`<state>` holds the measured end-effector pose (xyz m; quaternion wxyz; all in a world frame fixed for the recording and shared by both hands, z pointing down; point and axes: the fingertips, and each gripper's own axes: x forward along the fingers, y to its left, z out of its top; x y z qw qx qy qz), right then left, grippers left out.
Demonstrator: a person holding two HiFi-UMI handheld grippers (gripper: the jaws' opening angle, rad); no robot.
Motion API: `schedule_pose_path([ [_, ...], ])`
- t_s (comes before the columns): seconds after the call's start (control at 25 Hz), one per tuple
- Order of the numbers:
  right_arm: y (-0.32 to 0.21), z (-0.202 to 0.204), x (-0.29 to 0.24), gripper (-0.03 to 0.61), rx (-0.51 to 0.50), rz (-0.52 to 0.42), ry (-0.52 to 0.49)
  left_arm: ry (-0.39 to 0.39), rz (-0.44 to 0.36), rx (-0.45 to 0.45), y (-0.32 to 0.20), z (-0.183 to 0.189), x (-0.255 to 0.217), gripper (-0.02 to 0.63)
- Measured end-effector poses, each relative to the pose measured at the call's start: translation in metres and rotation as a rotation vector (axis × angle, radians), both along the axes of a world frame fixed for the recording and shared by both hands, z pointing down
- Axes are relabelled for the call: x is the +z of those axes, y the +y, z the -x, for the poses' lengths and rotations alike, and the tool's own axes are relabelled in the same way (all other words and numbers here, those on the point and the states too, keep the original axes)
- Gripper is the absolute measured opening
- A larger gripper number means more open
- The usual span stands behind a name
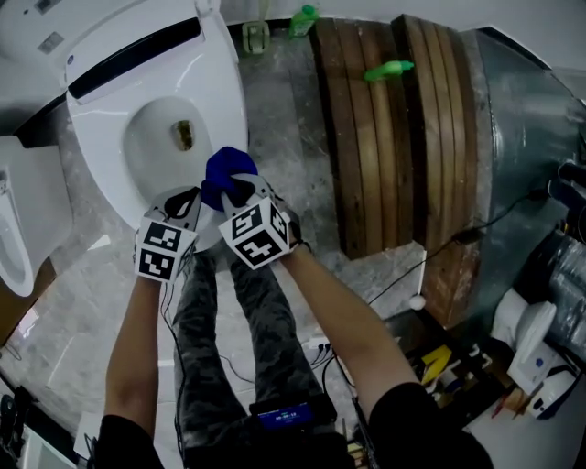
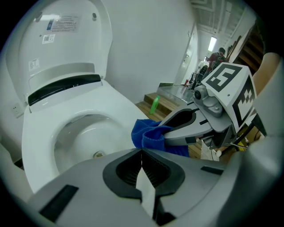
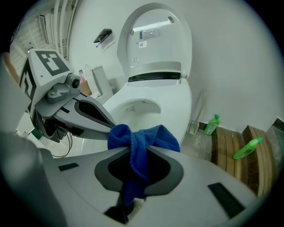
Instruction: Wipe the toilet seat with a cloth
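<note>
Cloth [image 3: 141, 142], blue and bunched, is pinched in my right gripper [image 3: 137, 153]. Its jaws are closed on the fabric, over the front rim of the seat [image 1: 229, 101], at six o'clock of the bowl [image 1: 156, 137]. My left gripper [image 2: 142, 154] sits just beside it at nine o'clock, jaws pressed together with nothing between them. Beyond the bowl, at twelve o'clock, the lid [image 2: 57, 40] stands raised. Farther off, at about two o'clock of the bowl, a green bottle [image 1: 304, 18] stands by the wall, near wooden boards [image 1: 385, 137].
</note>
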<state>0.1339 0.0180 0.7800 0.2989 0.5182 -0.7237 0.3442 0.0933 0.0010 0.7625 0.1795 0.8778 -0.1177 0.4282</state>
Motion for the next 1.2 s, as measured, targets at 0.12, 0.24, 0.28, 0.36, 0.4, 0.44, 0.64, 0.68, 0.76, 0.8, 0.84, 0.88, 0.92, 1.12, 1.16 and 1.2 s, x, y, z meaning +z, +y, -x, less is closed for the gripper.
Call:
schedule_pose_path([
  [0.12,-0.018,-0.012,0.001,0.061,0.025,-0.005,0.004,0.007,-0.007,0.012,-0.018,-0.011,-0.001,0.011],
  [0.24,-0.037,-0.021,0.002,0.061,0.043,-0.011,0.007,0.016,-0.011,0.017,-0.038,-0.020,-0.001,0.012],
  [0.28,-0.043,-0.024,0.002,0.061,0.047,-0.013,0.010,0.018,-0.011,0.019,-0.044,-0.023,0.000,0.011],
  [0.36,-0.057,-0.029,0.002,0.061,0.057,-0.018,0.016,0.021,-0.013,0.024,-0.055,-0.027,0.000,0.011],
  [0.4,-0.063,-0.032,0.002,0.061,0.063,-0.022,0.020,0.026,-0.016,0.025,-0.061,-0.030,-0.001,0.012],
  [0.44,-0.071,-0.036,0.001,0.061,0.070,-0.025,0.025,0.032,-0.018,0.025,-0.067,-0.033,-0.001,0.012],
  [0.64,-0.104,-0.051,0.000,0.061,0.100,-0.046,0.050,0.056,-0.032,0.026,-0.097,-0.046,-0.006,0.011],
  [0.68,-0.110,-0.054,0.000,0.061,0.103,-0.049,0.054,0.062,-0.035,0.023,-0.104,-0.048,-0.007,0.012],
  [0.76,-0.122,-0.057,0.000,0.061,0.107,-0.055,0.060,0.072,-0.043,0.019,-0.117,-0.051,-0.009,0.012],
  [0.8,-0.128,-0.059,0.000,0.061,0.109,-0.057,0.064,0.076,-0.048,0.018,-0.123,-0.052,-0.010,0.012],
  [0.84,-0.135,-0.060,0.000,0.061,0.110,-0.060,0.067,0.078,-0.053,0.016,-0.130,-0.054,-0.010,0.012],
  [0.88,-0.141,-0.062,0.000,0.061,0.112,-0.062,0.071,0.081,-0.055,0.011,-0.136,-0.054,-0.011,0.011],
  [0.92,-0.147,-0.064,-0.001,0.061,0.113,-0.065,0.074,0.084,-0.056,0.005,-0.142,-0.055,-0.012,0.012],
  [1.12,-0.178,-0.074,-0.007,0.061,0.109,-0.082,0.096,0.110,-0.060,-0.033,-0.170,-0.058,-0.019,0.011],
  [1.16,-0.184,-0.076,-0.008,0.061,0.106,-0.086,0.102,0.111,-0.062,-0.039,-0.175,-0.057,-0.019,0.012],
  [1.2,-0.189,-0.078,-0.009,0.061,0.104,-0.090,0.108,0.110,-0.065,-0.043,-0.179,-0.057,-0.020,0.012],
])
